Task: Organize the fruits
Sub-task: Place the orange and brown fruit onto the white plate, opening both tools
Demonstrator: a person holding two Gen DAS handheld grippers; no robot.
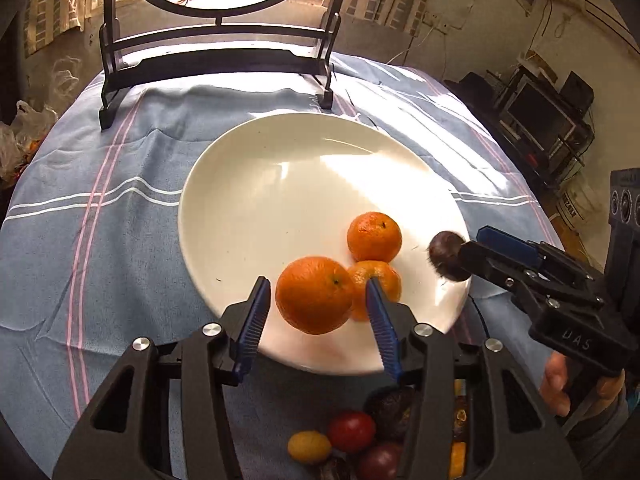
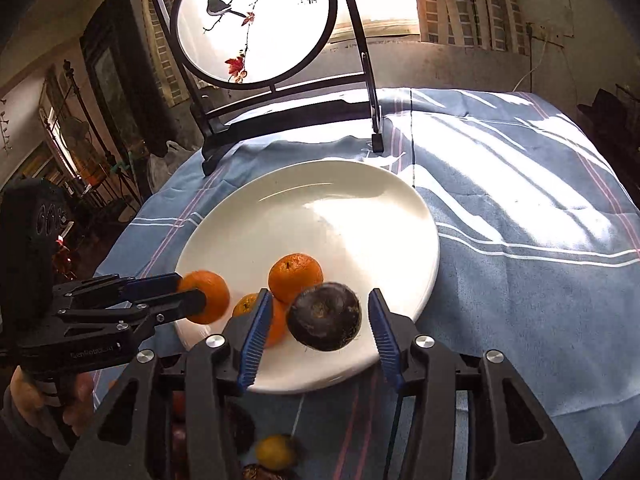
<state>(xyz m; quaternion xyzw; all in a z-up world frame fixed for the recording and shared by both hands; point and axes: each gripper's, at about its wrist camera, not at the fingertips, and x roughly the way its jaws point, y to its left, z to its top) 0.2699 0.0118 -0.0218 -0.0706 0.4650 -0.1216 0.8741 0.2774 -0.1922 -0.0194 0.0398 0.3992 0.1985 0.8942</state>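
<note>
A white plate [image 1: 256, 200] lies on a blue striped cloth, also in the right wrist view [image 2: 352, 216]. Two tangerines [image 1: 374, 237] [image 1: 380, 280] rest on its near part. My left gripper [image 1: 316, 312] is open; a larger orange [image 1: 314, 295] sits between its fingers over the plate's near edge, with gaps on both sides. In the right wrist view that orange [image 2: 208, 296] shows at the left gripper's tips. My right gripper [image 2: 316, 332] is open, with a dark purple-brown round fruit [image 2: 325, 317] between its fingers, also seen from the left [image 1: 446, 255].
A black wooden stand with a round painted screen [image 2: 256, 20] stands at the table's far edge. Several small fruits, red [image 1: 352, 432], yellow [image 1: 309, 446] and dark, lie on the cloth below the grippers. Furniture and cables are off the table's right.
</note>
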